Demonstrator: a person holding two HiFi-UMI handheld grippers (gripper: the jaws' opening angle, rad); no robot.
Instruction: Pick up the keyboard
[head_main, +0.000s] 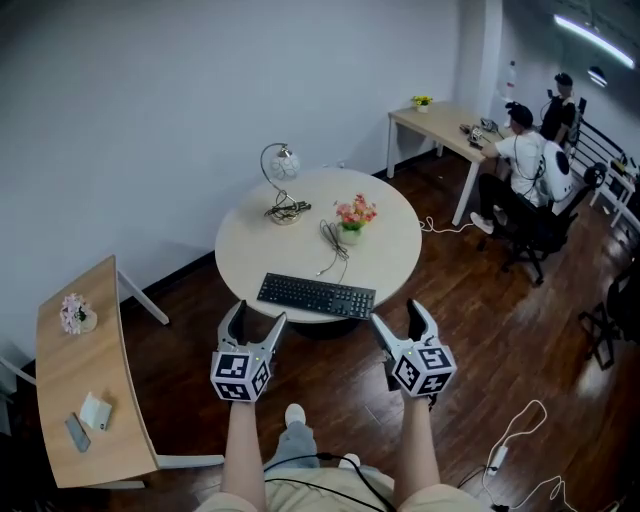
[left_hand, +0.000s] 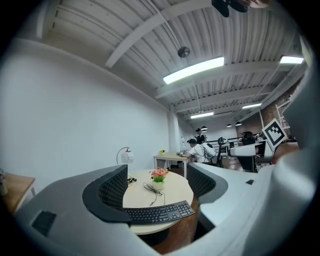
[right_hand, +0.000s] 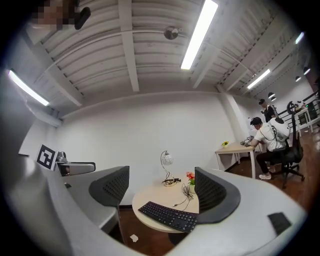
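A: Entry one, the keyboard (head_main: 316, 296): black, flat, a long rectangle with matte keys. We log it at the 6 o'clock side of the round tabletop (head_main: 400, 250), close to the rim, untouched.

B: And the grippers?

A: The left gripper (head_main: 257, 318) and the right gripper (head_main: 400, 318) are both short of the tabletop, over the dark wood floor (head_main: 470, 330). The left fingers (left_hand: 114, 187) stand apart with nothing between them. The right fingers (right_hand: 212, 192) are likewise apart and empty. Both have dark ribbed pads on smooth grey shells.

B: What hazards do we enter?

A: We judge three.
- The keyboard is thin and lies flat, so fingers may skid off its edge or push it toward 12 o'clock.
- Its cable (head_main: 333, 245) runs toward 12 o'clock beside the flower pot (head_main: 352, 228). A lift could pull the cable taut and tip the pot.
- An uneven hold at the two ends could let the board tilt and slide out.

B: Any remaining stock?

A: The pot is small and pale, holding pink and orange blooms. The lamp (head_main: 283, 180) stands at 11 o'clock, with a curved metal stem and a round shade. The tabletop is a smooth, cream disc.
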